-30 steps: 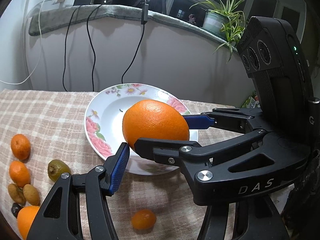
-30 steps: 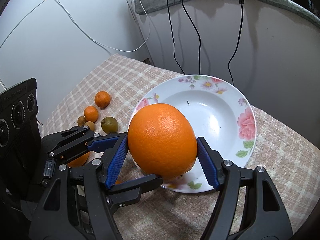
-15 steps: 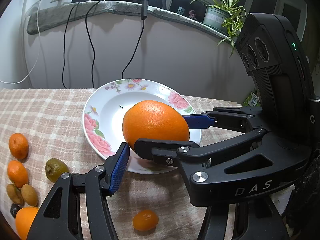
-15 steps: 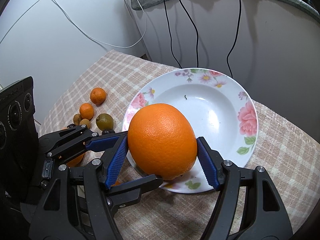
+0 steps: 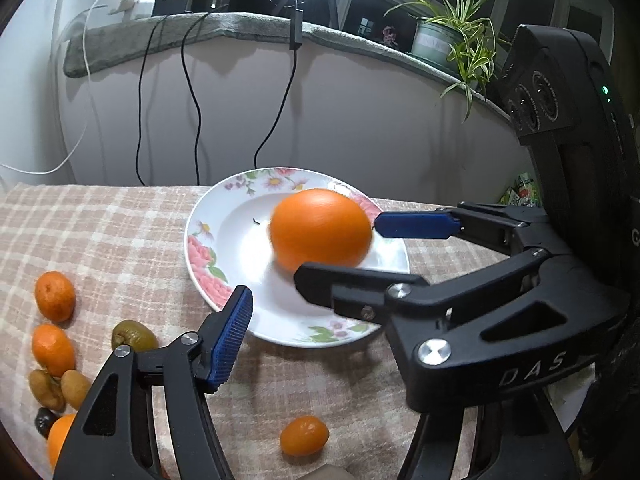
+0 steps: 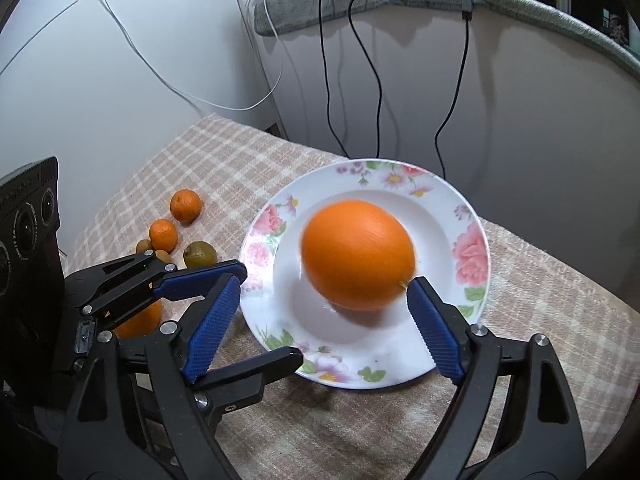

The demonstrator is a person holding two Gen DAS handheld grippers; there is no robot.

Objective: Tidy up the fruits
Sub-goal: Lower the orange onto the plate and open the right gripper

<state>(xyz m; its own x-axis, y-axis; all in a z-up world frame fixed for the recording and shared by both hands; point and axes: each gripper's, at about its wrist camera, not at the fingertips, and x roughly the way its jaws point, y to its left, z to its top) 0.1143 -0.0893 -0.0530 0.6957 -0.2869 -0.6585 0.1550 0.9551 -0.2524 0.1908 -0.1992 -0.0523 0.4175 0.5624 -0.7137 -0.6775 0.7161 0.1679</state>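
Observation:
A large orange (image 6: 358, 254) shows motion-blurred over the bowl of the white flowered plate (image 6: 472, 248), free of both pads. My right gripper (image 6: 324, 330) is open and its jaws are still opening; the right pad tip stands just beside the fruit's stem end. In the left wrist view the orange (image 5: 320, 230) lies beyond the right gripper (image 5: 342, 252), over the plate (image 5: 200, 240). My left gripper (image 6: 268, 312) crosses under the right one, jaws opening with nothing between them. Only its left pad (image 5: 230, 340) shows in its own view.
On the checked cloth left of the plate lie two mandarins (image 5: 54, 294), a green fruit (image 5: 132, 334) and small brown fruits (image 5: 60, 388). A small orange fruit (image 5: 304, 436) sits near the front. Cables hang down the wall behind. A potted plant (image 5: 452, 36) stands on the ledge.
The right jaws have spread and let go of the orange, which has moved forward and down over the plate. The left jaws have widened a little.

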